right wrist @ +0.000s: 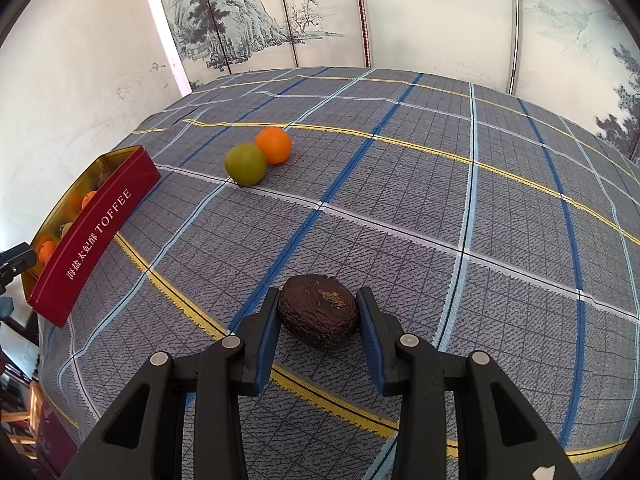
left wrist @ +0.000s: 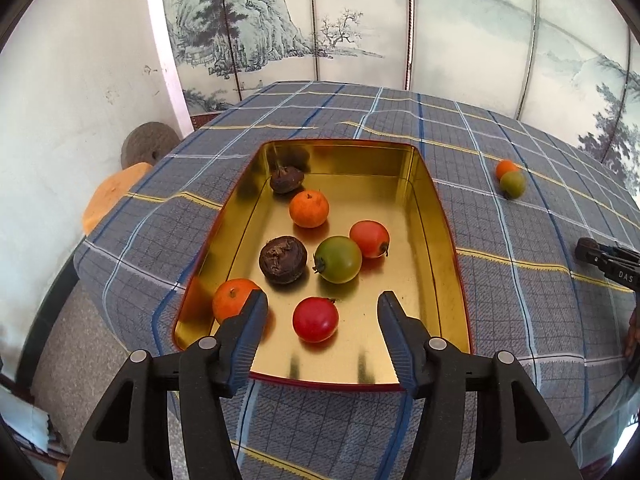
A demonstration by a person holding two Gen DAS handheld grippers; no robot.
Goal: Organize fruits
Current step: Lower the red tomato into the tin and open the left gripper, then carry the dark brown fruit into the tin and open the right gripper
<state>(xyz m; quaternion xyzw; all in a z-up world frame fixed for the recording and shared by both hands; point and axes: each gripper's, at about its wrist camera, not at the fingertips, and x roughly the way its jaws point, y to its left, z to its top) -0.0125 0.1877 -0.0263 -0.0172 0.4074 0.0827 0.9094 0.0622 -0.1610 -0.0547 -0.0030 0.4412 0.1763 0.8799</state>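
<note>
A round table is covered by a grey plaid tablecloth (right wrist: 400,208) crossed with blue, white and yellow stripes. Behind it, a folding screen (left wrist: 280,24) painted with ink mountains and pines is set against a white wall (left wrist: 72,80). Left of the table, a round millstone (left wrist: 149,147) and an orange, pumpkin-like object (left wrist: 112,196) are seen lower down.

A red tin (left wrist: 348,368) with a gold interior, lettered TOFFEE on its side in the right wrist view, is placed on the cloth. 7 fruits are held in it: 2 dark wrinkled fruits (left wrist: 283,259), 2 oranges (left wrist: 309,208), a red tomato (left wrist: 315,319), a green-red tomato (left wrist: 338,259) and an orange-red tomato (left wrist: 369,239).

The left gripper (left wrist: 323,310) is held above the tin's near end, angled down into it, with its fingers spread wide and nothing between them; the red tomato lies just below the gap.

Well apart from the tin, a green fruit (right wrist: 245,163) and an orange (right wrist: 273,145) lie touching each other on the cloth.

The right gripper (right wrist: 318,306) is held low over the cloth, near the table's front. A dark brown wrinkled fruit (right wrist: 318,310) is seated between its blue pads (right wrist: 269,328); the left pad is pressed against it, while the right pad appears just at its edge, so a firm clamp cannot be confirmed.
</note>
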